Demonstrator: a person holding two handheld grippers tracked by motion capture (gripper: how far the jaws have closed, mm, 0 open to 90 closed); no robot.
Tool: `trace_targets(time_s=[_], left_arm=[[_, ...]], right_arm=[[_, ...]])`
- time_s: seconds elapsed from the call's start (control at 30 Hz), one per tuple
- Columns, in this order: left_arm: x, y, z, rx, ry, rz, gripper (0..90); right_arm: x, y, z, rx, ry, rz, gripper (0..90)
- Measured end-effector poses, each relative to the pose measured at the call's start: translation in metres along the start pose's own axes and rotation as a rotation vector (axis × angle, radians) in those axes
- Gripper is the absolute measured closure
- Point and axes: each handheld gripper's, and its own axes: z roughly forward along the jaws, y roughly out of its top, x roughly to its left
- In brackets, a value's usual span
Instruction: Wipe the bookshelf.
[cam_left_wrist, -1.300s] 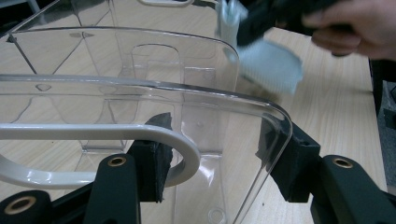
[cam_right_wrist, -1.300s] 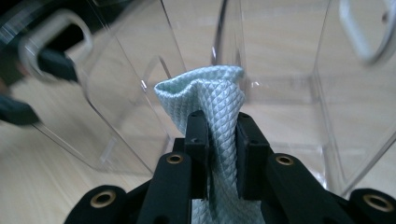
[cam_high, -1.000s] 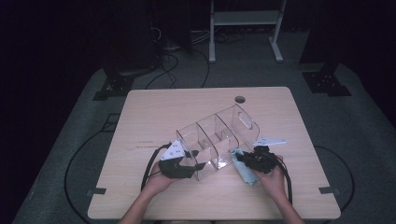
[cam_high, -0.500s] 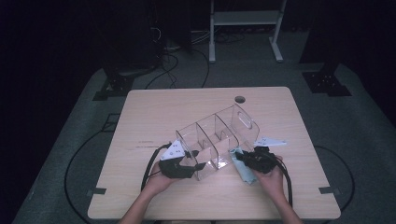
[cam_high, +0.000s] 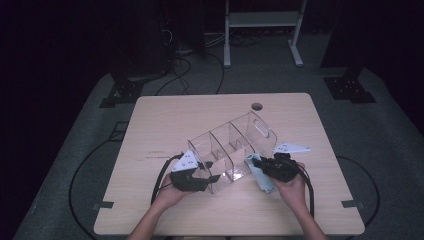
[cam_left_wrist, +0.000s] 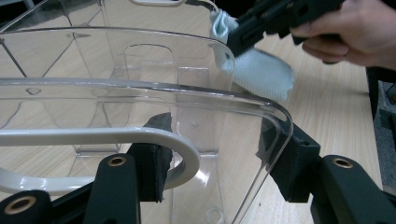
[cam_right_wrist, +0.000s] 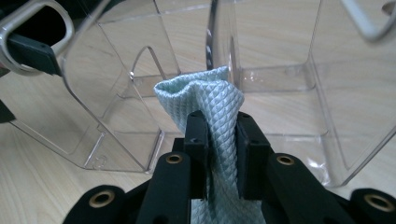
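Note:
A clear plastic organizer (cam_high: 235, 145) with several compartments lies tilted on the wooden table (cam_high: 165, 120). My left gripper (cam_high: 209, 178) is shut on its near end wall (cam_left_wrist: 140, 93), a black pad (cam_left_wrist: 152, 168) at the handle cut-out and the other at the rounded corner. A light blue waffle cloth (cam_high: 261, 178) is pinched in my right gripper (cam_high: 261, 167), which is shut on it. In the right gripper view the cloth (cam_right_wrist: 205, 98) bulges above the gripper (cam_right_wrist: 217, 140) against the organizer's clear side wall (cam_right_wrist: 280, 56). From the left gripper view, cloth (cam_left_wrist: 261, 72) and right gripper (cam_left_wrist: 243, 35) show through the plastic.
A round cable hole (cam_high: 257, 106) sits near the table's far edge. Black cables (cam_high: 162, 177) trail from both grippers toward the near edge. A metal stand (cam_high: 260, 20) and dark equipment are on the floor beyond the table.

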Motion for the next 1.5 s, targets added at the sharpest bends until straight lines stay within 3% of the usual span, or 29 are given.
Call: trace_targets(time_s=[0.07, 0.27, 0.37, 0.47, 0.53, 0.73, 0.83, 1.13, 1.33, 1.5], left_arm=[[0.000, 0.000, 0.000, -0.001, 0.000, -0.001, 45.3], [0.000, 0.000, 0.000, 0.000, -0.004, 0.000, 45.2], [0.000, 0.000, 0.000, 0.002, -0.008, 0.000, 45.4], [0.000, 0.000, 0.000, 0.006, -0.014, 0.002, 45.5], [0.000, 0.000, 0.000, 0.005, -0.013, 0.001, 45.5], [0.000, 0.001, 0.000, 0.016, -0.016, -0.004, 44.6], [0.001, 0.002, -0.003, 0.021, -0.021, -0.009, 35.5], [0.010, 0.002, -0.017, 0.028, -0.044, -0.005, 28.2], [0.020, 0.000, -0.030, 0.029, -0.031, 0.002, 26.0], [0.030, -0.003, -0.036, 0.012, 0.000, -0.019, 25.8]], right_arm=[[-0.001, -0.004, 0.002, 0.003, 0.002, 0.011, 77.1], [-0.009, -0.024, 0.023, 0.110, -0.009, 0.041, 77.0], [-0.005, -0.018, 0.017, 0.086, -0.018, 0.023, 76.6], [0.001, -0.003, 0.003, 0.006, -0.009, 0.013, 76.5], [0.002, 0.002, 0.000, -0.011, -0.009, 0.006, 76.5], [-0.002, -0.009, 0.008, 0.005, -0.011, 0.016, 78.0], [-0.002, -0.010, 0.010, 0.014, -0.013, 0.019, 78.6], [-0.002, -0.013, 0.012, 0.012, -0.014, 0.022, 78.8], [-0.003, -0.013, 0.013, 0.011, -0.016, 0.024, 78.7], [-0.003, -0.013, 0.013, 0.013, -0.018, 0.021, 78.8]])
